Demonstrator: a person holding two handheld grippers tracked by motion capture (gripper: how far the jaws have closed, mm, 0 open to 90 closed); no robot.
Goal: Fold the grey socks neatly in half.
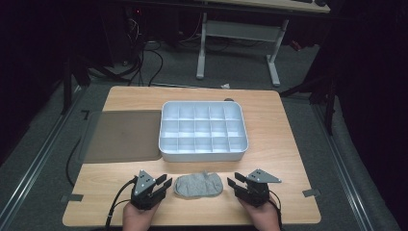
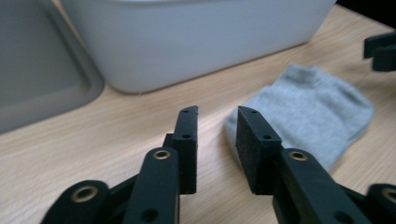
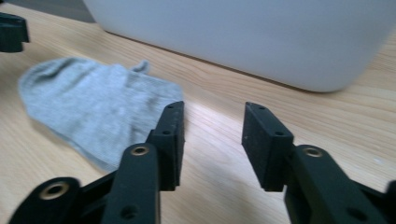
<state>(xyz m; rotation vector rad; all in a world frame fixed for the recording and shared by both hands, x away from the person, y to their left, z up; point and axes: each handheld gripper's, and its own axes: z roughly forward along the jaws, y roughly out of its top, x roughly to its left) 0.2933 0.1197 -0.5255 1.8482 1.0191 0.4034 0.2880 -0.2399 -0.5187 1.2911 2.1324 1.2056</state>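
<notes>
Here, a grey sock lies flat on the wooden counter, near its front edge and just in front of the white divided tray. It sits between the two grippers — the left gripper just off its left end, the right gripper just off its right end, neither one touching the cloth as far as the high view shows.

In the left gripper view the left gripper has its jaws parted with bare wood showing in the gap, gripping nothing; the sock lies just beyond and to the right of the right-hand jaw, whose tip overlaps the sock's near edge in the picture. The tray's white wall stands behind, and a grey mat lies beside the tray.

In the right gripper view the right gripper is likewise released, jaws spread over bare wood; the sock spreads out to the left of the left-hand jaw, its edge running just beside that jaw. The tray's wall fills the background there too.

A hand holds each gripper from the counter's front edge — left hand and right hand — with both grippers pointing forward and slightly inward toward the sock.
</notes>
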